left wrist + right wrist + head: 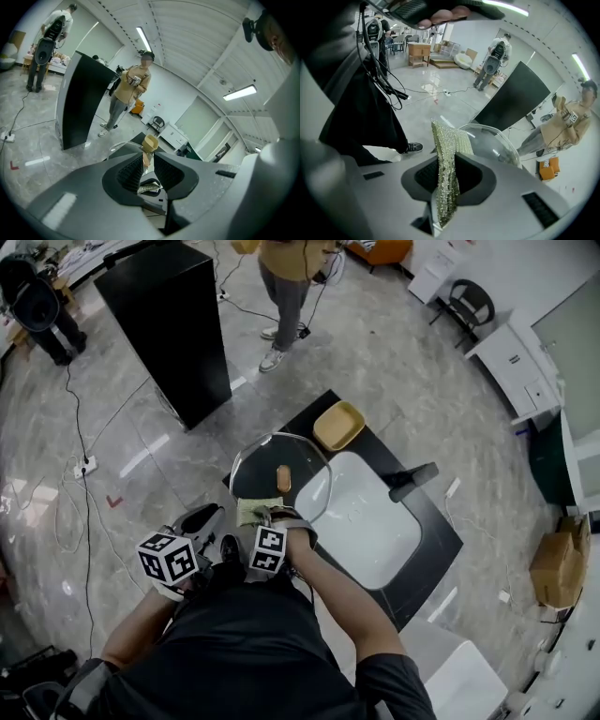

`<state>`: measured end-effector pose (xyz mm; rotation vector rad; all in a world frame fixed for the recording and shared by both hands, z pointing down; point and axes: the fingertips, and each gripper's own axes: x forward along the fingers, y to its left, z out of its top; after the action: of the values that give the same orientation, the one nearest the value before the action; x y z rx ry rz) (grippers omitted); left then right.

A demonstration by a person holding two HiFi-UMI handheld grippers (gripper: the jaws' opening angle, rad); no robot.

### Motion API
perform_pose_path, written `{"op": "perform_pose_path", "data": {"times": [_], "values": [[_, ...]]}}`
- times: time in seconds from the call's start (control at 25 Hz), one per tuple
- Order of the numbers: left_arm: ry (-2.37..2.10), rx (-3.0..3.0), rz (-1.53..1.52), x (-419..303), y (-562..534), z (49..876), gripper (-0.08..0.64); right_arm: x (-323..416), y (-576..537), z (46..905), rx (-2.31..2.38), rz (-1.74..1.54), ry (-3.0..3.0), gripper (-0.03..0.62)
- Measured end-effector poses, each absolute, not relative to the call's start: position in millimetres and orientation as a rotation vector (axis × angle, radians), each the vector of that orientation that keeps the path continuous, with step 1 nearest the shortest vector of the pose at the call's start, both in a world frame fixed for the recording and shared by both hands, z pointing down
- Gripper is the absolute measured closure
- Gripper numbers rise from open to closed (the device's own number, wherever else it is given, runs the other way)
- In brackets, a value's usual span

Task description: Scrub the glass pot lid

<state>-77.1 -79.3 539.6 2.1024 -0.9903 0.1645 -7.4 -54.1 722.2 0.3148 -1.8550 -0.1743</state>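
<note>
The glass pot lid [300,457] with a wooden knob [283,478] is held tilted over the black counter's near left corner. My left gripper [227,510] is shut on the lid's near rim. In the left gripper view the jaws [146,165] stand almost together, with the knob [145,159] showing through the glass between them. My right gripper [272,517] is shut on a glittery green scrub cloth [257,510], whose free end lies against the lid's near edge. The right gripper view shows the cloth [447,159] standing up from the jaws [446,187], with the lid [499,145] just beyond.
A white sink [370,526] with a black faucet [412,481] fills the black counter [433,540]. At the counter's far end sits a yellow bowl [338,425]. A tall black cabinet [169,324] stands to the left, a person [286,282] beyond, and cables [84,465] cross the floor.
</note>
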Motion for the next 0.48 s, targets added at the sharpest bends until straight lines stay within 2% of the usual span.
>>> {"op": "perform_pose_path", "data": {"times": [0.24,0.48], "values": [[-0.869,2.169,0.213,-29.2,-82.1,536.1,0.486,25.3,-34.2,688.4,0.419,-0.111,-2.015,0.528],[-0.846,2.18,0.223,-15.8,-89.6,538.9,0.486,85.8,-77.4,608.8,0.77,0.014,-2.173,0.528]]}}
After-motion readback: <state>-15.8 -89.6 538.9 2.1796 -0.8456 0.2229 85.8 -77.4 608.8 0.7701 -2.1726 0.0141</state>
